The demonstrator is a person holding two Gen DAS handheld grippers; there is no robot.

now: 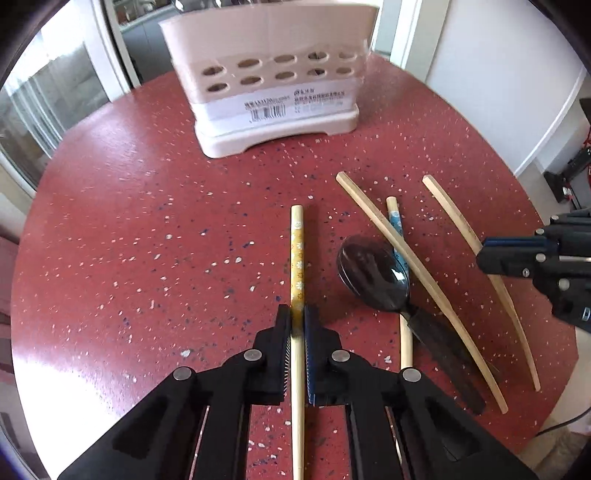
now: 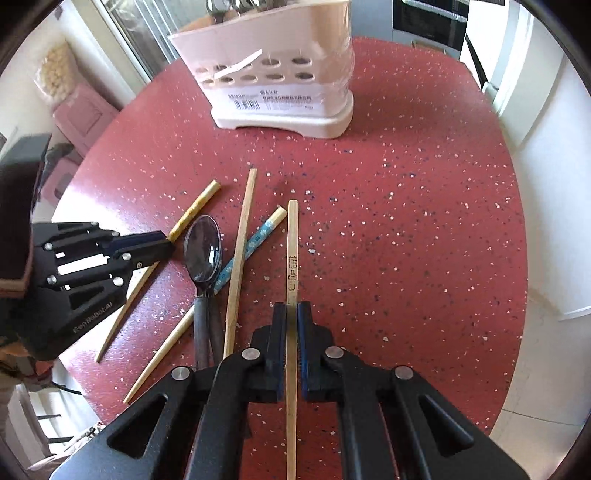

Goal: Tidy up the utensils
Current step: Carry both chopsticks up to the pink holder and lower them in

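Observation:
On the red speckled table [image 1: 129, 221] my left gripper [image 1: 297, 314] is shut on a yellow flowered chopstick [image 1: 297, 254]. It shows at the left of the right wrist view [image 2: 195, 210]. My right gripper [image 2: 291, 310] is shut on a plain bamboo chopstick [image 2: 292, 236], also in the left wrist view [image 1: 450, 214]. Between them lie a black spoon [image 1: 373, 273], a blue flowered chopstick [image 2: 255, 243] and another plain chopstick [image 1: 406, 258]. A cream utensil holder [image 1: 273, 74] stands at the back, with utensil tops showing in it [image 2: 236, 5].
The table edge curves close on the right [image 2: 517, 258] and near left. A window and door frames stand behind the holder. Pink boxes [image 2: 81, 114] sit on the floor at the left.

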